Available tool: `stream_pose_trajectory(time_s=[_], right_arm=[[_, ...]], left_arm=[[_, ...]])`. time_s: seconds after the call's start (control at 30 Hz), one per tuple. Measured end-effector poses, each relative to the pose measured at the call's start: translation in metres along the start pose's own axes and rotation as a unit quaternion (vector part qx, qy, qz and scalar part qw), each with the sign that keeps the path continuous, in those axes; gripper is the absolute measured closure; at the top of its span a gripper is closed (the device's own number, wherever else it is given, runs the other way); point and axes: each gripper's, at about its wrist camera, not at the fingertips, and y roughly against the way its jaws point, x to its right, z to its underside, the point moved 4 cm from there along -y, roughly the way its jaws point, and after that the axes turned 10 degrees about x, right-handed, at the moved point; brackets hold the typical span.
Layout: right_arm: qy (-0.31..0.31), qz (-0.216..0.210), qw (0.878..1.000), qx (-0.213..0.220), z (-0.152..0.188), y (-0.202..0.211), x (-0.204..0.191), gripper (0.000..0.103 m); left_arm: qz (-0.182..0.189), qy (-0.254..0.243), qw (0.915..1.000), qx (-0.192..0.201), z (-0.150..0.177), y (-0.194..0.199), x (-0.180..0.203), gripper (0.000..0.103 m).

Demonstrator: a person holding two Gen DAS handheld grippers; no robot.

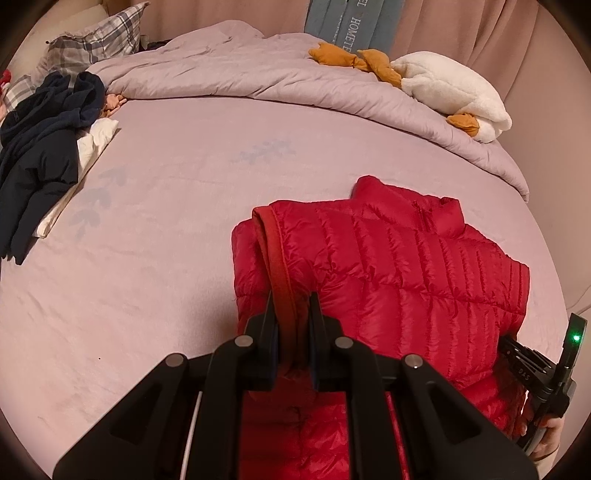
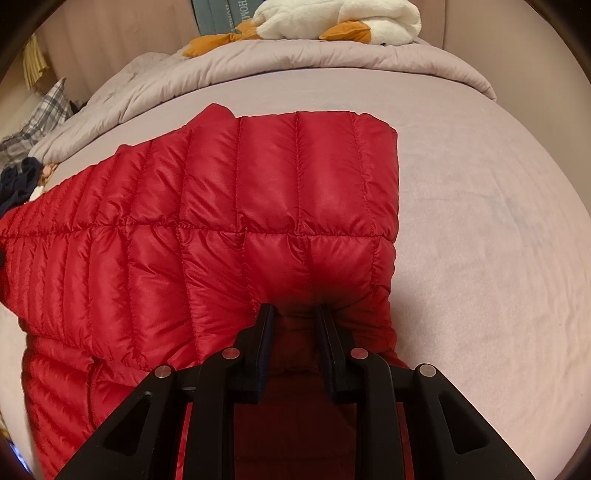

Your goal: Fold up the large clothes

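Red quilted puffer vest (image 1: 388, 258) lies on the bed (image 1: 166, 221), on the pale pink sheet, collar end toward the bunched duvet (image 1: 258, 77). Near half of the vest is lifted off the sheet by both tools.

Left gripper (image 1: 293, 299) — jaws clenched on a folded edge of the vest, the stitched armhole trim running up out from between the black fingers. In the left wrist view the vest's body spreads to the right of this grip.

Right gripper (image 2: 295, 308) — jaws clamped on a pinch of the quilted fabric near the vest's right-hand edge; fabric puckers around the tips. The other tool shows at the right rim of the left wrist view, green light lit, a hand (image 1: 550, 435) below it.

Elsewhere on the bed: heap of dark navy clothes (image 1: 40, 147) over something white at far left, plaid pillow (image 1: 96, 40) behind it, white plush goose (image 2: 332, 18) with orange feet on the duvet. Curtains (image 1: 480, 37) behind.
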Motion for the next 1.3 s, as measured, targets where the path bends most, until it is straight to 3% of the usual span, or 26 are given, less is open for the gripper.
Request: stream_pose_trajectory(time_s=[0.97, 1.3], right_arm=[[0.002, 0.006, 1.000, 0.002, -0.001, -0.001, 0.000, 0.079], [0.005, 0.008, 1.000, 0.003, -0.001, -0.001, 0.001, 0.079]], left_arm=[[-0.017, 0.028, 0.9984, -0.045, 0.030, -0.037, -0.023, 0.087], [-0.035, 0.013, 0.9981, -0.049, 0.045, -0.049, -0.022, 0.083]])
